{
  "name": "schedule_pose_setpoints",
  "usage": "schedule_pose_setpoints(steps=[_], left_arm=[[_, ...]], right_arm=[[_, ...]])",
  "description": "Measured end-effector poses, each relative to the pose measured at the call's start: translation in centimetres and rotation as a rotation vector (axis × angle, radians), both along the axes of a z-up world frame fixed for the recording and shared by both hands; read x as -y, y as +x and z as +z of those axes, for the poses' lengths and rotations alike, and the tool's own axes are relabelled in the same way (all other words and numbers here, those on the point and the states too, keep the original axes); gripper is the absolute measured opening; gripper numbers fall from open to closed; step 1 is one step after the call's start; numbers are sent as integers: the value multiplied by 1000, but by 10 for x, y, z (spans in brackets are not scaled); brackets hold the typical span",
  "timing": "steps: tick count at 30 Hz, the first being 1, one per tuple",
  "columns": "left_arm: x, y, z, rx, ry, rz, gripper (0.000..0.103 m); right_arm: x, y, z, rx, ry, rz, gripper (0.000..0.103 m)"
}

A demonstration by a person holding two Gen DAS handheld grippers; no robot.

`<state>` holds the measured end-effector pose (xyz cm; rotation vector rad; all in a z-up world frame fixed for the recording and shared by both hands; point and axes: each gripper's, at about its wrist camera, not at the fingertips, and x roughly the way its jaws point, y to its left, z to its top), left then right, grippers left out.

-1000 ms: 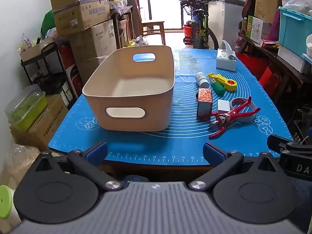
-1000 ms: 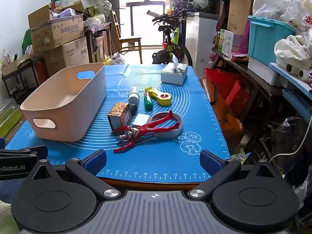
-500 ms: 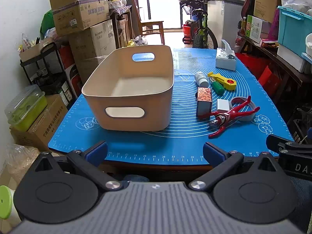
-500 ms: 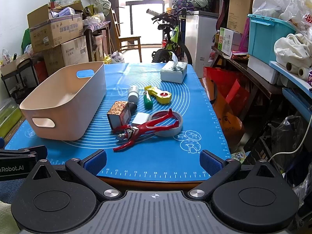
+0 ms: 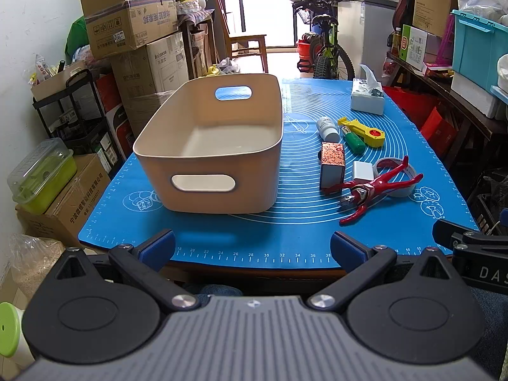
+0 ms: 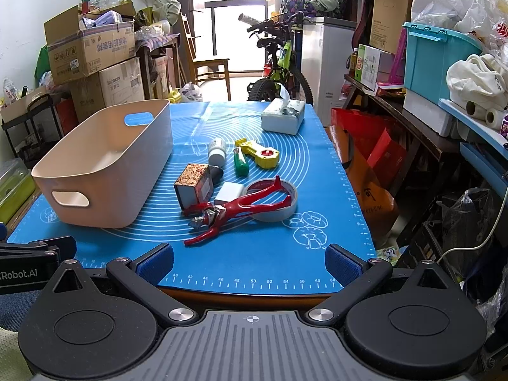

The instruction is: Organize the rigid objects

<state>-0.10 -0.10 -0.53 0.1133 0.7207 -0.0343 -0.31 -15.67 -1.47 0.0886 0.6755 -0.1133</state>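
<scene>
An empty beige bin (image 5: pixel 209 146) (image 6: pixel 104 162) stands on the left of the blue mat (image 5: pixel 285 231). To its right lie a red figure (image 5: pixel 371 189) (image 6: pixel 238 209), a tape roll (image 6: pixel 285 203), a white block (image 6: pixel 229 193), a patterned box (image 5: pixel 332 165) (image 6: pixel 194 184), a green-handled tool (image 6: pixel 240 162), a yellow tool (image 6: pixel 260 152) and a white bottle (image 6: pixel 217 151). My left gripper (image 5: pixel 252 247) is open and empty at the table's near edge. My right gripper (image 6: pixel 249 262) is open and empty, in front of the figure.
A tissue box (image 6: pixel 282 116) sits at the mat's far right. Cardboard boxes (image 5: pixel 130 28) and a shelf crowd the left side. A bicycle (image 6: pixel 279 70) stands beyond the table. Shelves with a teal crate (image 6: pixel 438 60) line the right.
Both views show only a slight shift; the objects lie as before and both grippers stay open.
</scene>
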Motion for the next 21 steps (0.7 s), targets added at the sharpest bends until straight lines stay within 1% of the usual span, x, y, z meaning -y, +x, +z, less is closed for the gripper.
schedule_pose_setpoints(steps=[21], left_arm=[[0, 0, 1, 1, -2, -2, 103]], right_arm=[[0, 0, -1, -3, 0, 0, 101]])
